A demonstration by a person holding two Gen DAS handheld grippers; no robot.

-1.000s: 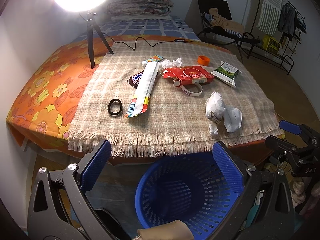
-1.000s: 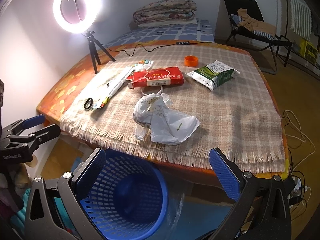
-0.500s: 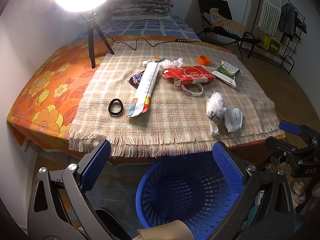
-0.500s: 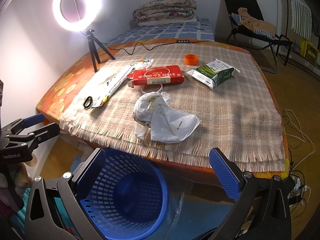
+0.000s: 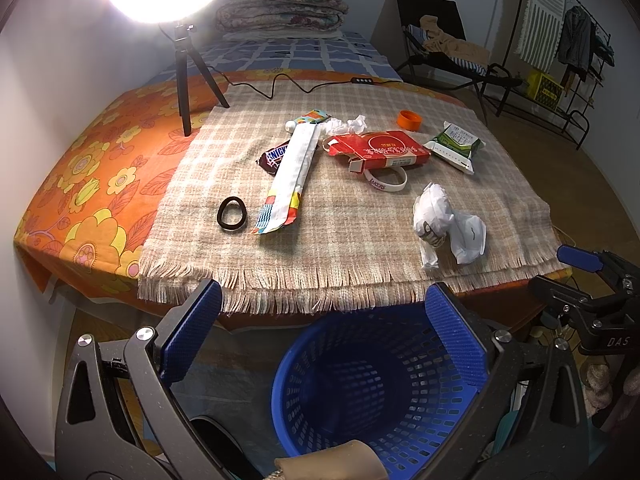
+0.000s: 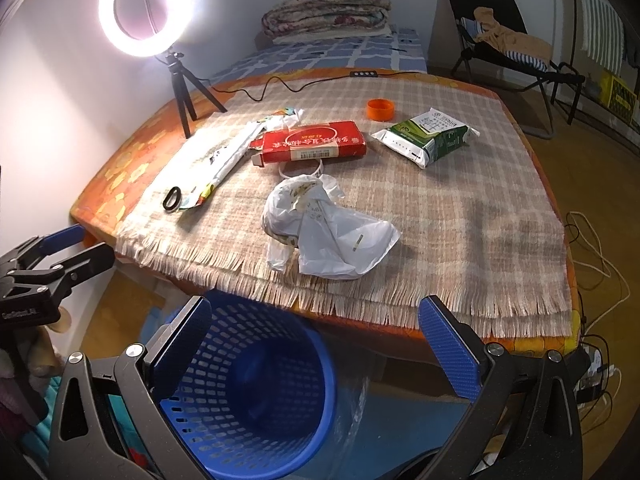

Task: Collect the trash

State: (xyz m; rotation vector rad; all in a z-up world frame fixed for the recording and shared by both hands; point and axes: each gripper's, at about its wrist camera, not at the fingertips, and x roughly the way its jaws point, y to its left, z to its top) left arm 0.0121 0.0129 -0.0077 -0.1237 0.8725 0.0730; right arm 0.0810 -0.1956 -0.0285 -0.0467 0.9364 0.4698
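Two grippers hang over the blue basket at the near table edge, both with jaws spread wide and nothing between them, and none of the trash appears collected yet. Left wrist view: the left gripper (image 5: 326,336) stands above the basket (image 5: 320,412), whose open mouth lies between and below the fingers and looks empty. Ahead of the fingers, on the checked cloth (image 5: 360,248), the crumpled white bag (image 5: 448,226) sits nearest, beyond the right finger; the long wrapper (image 5: 290,178) and black ring (image 5: 232,215) lie ahead of the left finger, with the red box (image 5: 380,151), white wristband (image 5: 386,181), green packet (image 5: 454,146) and orange cap (image 5: 410,120) farther out. The right gripper (image 5: 576,268) shows at the far right, just beside the table edge. Right wrist view: the right gripper (image 6: 316,344) has the bag (image 6: 324,228) straight ahead, between the finger lines, near the fringe; the basket (image 6: 248,392) lies below the left finger. The bag is thin, creased film with a bulging knot and a loose flat tail, likely light and slippery. A sound approach would be to reach forward with this gripper, close on the bunched part rather than the tail, avoid snagging the fringe, then draw back and let go above the basket mouth.
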